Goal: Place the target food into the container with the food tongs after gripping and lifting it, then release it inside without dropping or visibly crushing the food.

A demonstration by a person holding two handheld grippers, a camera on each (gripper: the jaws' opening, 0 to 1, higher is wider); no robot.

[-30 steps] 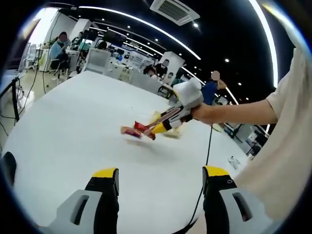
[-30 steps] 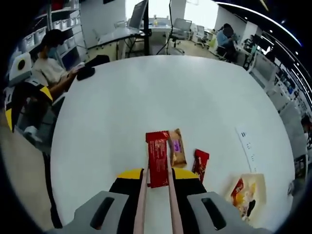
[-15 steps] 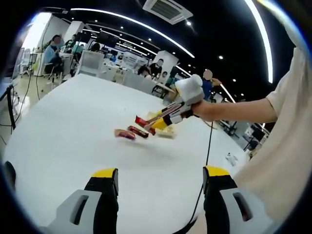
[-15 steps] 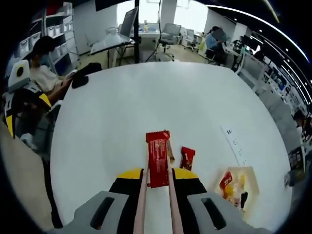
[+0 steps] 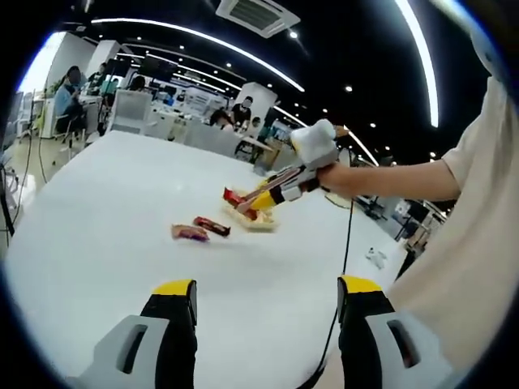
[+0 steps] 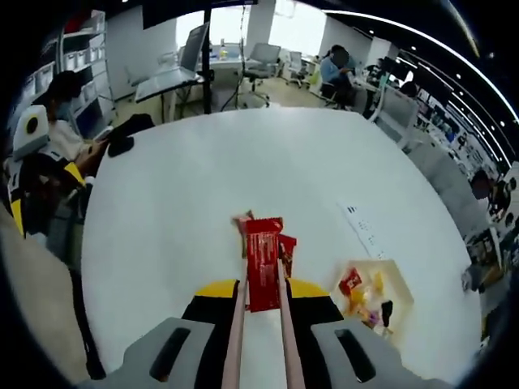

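While the red snack packet (image 6: pixel 262 261) hangs pinched between the tips of the food tongs (image 6: pixel 280 324), best to carry it level and slowly toward the container (image 6: pixel 395 285), with only enough squeeze to stop it slipping (a flat wrapper, so probably forgiving, yet easily creased). Lower over the container's rim before easing off, so the packet settles among the snacks already inside rather than falling. Right gripper (image 6: pixel 261 301) clenched on the tongs, held aloft over the white table (image 6: pixel 186 194), short of the container, with an outstretched forearm (image 5: pixel 389 180) behind it. Left gripper (image 5: pixel 266 301) hangs back, well apart from the container, jaws spread and empty. Two more packets (image 5: pixel 199 228) lie on the table near the container.
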